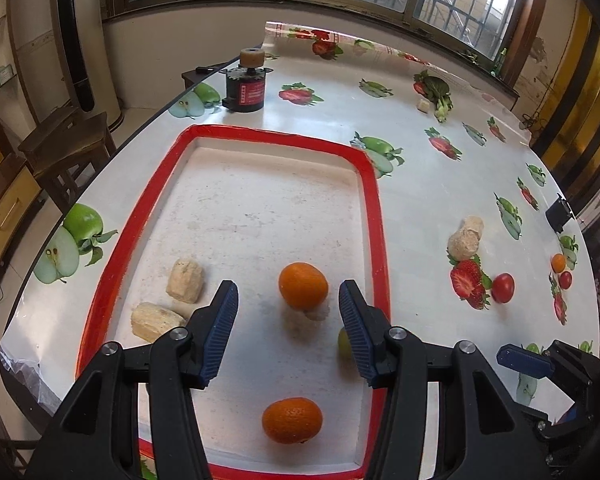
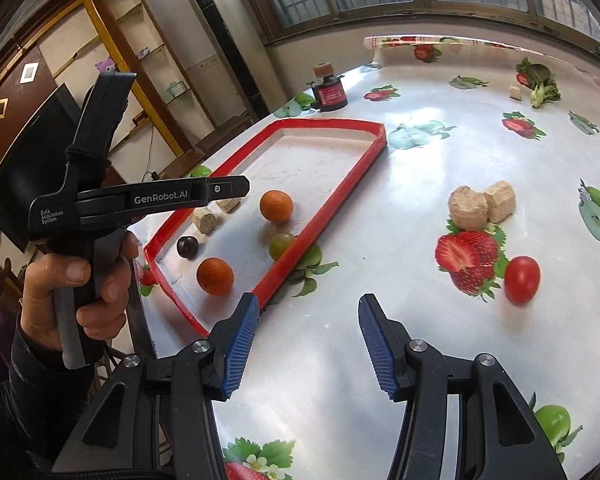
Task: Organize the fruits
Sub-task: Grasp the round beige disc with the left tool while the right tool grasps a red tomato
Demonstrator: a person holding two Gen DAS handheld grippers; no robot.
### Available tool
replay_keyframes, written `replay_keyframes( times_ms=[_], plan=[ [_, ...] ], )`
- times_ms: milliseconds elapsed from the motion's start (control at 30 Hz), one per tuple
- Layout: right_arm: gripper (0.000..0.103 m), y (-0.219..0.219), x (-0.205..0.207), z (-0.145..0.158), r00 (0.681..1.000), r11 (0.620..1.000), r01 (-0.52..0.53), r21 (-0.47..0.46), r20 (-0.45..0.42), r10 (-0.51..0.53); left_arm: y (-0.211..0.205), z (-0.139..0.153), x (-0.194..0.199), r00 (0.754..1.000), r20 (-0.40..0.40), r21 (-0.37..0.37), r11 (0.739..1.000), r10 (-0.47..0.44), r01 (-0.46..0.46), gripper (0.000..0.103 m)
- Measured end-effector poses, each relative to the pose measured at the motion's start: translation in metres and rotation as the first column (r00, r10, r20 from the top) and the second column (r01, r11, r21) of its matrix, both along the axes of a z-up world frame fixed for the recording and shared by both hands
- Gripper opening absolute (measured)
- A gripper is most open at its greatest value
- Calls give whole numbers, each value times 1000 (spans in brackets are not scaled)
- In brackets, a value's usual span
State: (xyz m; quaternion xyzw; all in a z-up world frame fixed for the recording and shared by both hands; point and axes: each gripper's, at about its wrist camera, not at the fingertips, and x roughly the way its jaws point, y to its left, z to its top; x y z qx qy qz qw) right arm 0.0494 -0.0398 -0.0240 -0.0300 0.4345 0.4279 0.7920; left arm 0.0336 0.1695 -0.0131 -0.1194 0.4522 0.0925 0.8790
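Bench point(image 1: 440, 184): round, covered with a glossy white cloth printed with apples and strawberries.

Tray point(image 1: 380, 216): red-rimmed, white floor, lies on the bench's left part. Inside it: two oranges, a green grape, a dark grape and pale beige chunks.

Left tongs point(image 1: 288, 332): hang above the near half of the tray, jaws parted, nothing between the pads. Far orange point(image 1: 303, 286) lies just beyond the gap between the tips; near orange point(image 1: 292, 420) lies below the jaws, closer to the camera. Green grape point(image 1: 343, 342) peeks out from behind the right pad. Two beige chunks point(image 1: 185, 281) lie left of the left pad.

Right tongs point(image 2: 306, 336): over bare bench, outside the tray's near right rim, jaws released, empty. A hand point(image 2: 80, 280) grips the other tool's handle at the left of this view.

Red tomato point(image 2: 522, 279): on the bench, ahead and right of the right tongs, well apart from them, beside a printed strawberry.

Dark grape point(image 2: 187, 247): in the tray's near left corner.
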Motion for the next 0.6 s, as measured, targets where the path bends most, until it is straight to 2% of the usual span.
replay_keyframes(
  times_ms=[600],
  plan=[
    [55, -93, 17, -1, 979, 979, 202, 13, -3, -202, -77, 1, 15, 988, -11, -16, 988, -155, 155, 51]
  ],
)
